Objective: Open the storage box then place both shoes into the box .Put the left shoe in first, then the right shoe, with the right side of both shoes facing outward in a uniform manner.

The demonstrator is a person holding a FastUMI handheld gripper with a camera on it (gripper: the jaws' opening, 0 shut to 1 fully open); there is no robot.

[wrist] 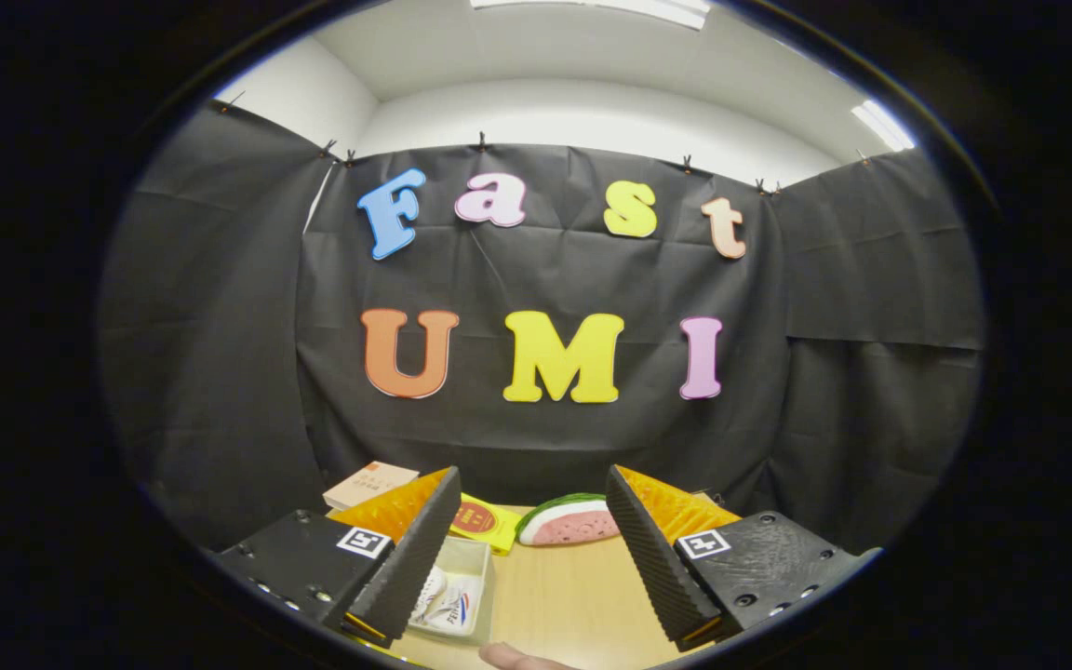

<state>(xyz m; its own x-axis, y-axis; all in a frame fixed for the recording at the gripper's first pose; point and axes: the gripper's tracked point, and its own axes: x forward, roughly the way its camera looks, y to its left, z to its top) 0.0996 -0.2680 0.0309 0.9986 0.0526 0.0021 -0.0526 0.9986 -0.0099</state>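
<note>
wooden table (573, 596) between parted hand-held gripper (536, 568) fingers

The tongs (531, 549) stand spread with their 2 fingers apart over the worktop (564, 596), gripping nothing. Beside the left finger a storage box (462, 582) sits on the worktop with a shoe (448, 600) in it, and a fingertip (513, 658) (a person's) shows near it. Beyond the fingers lie a packet (485, 521), a watermelon slice (566, 521) to its right, and a carton (370, 484) at the far left.
</note>
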